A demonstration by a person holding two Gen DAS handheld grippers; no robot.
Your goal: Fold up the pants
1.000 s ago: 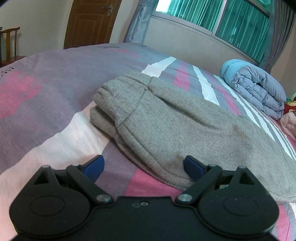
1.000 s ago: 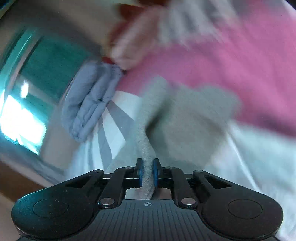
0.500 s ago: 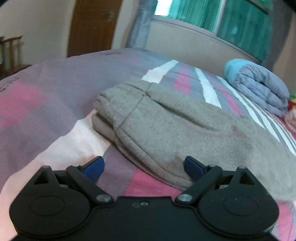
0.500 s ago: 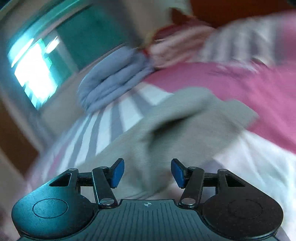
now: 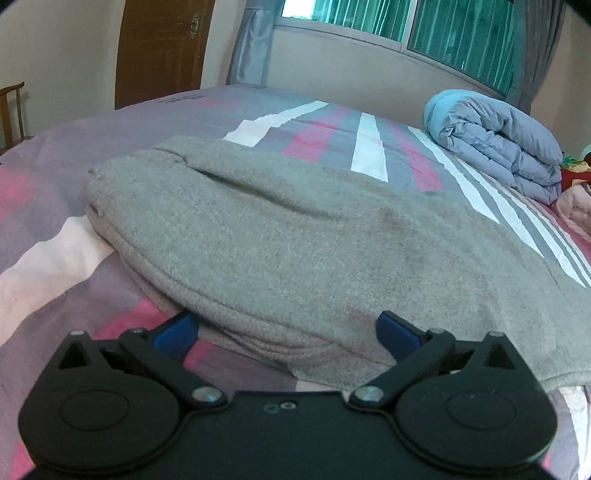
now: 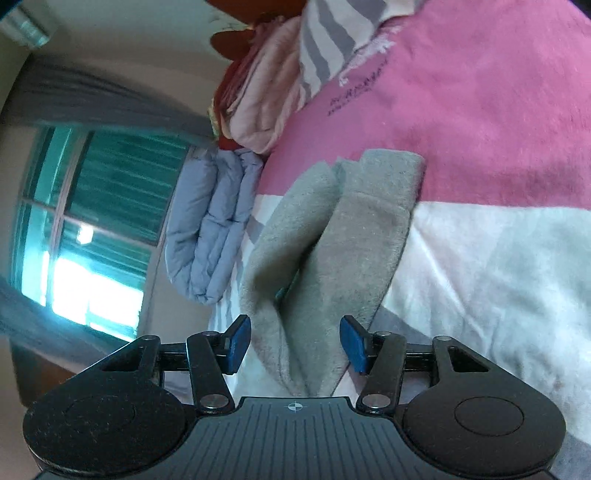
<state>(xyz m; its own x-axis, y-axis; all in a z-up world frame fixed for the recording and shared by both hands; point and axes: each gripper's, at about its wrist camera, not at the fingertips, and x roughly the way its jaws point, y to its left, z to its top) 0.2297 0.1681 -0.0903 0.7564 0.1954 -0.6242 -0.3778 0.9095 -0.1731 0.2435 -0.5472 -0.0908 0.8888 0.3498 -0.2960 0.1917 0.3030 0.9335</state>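
Left gripper [image 5: 286, 330], at the bottom of the left wrist view: its jaws have just been opening and now stand at their widest, one blue pad off the near edge of the grey pants [image 5: 295, 236] and the other over the cloth; nothing is pinched. Right gripper [image 6: 295, 345], at the bottom of the right wrist view: its jaws have just been opening from a pinch and now stand about half apart, the cuff end of the pants [image 6: 332, 258] lying loose between the pads, which do not press on it. The pants lie across the middle of the left view on the striped bedspread [image 5: 55, 184], leg over leg, with doubled layers visible along the left edge. Beyond them, at the upper right, sits a rolled blue duvet [image 5: 498, 144]; a wooden door [image 5: 162, 48] and green-curtained window [image 5: 461, 33] close the far wall. Judgement: the lengthwise fold appears laid; a crosswise fold is outstanding. Risk: soft fleece layers may slide apart if only the top layer is caught at the next grasp, skewing the fold. The released cuff stands ridged and may not settle flat.
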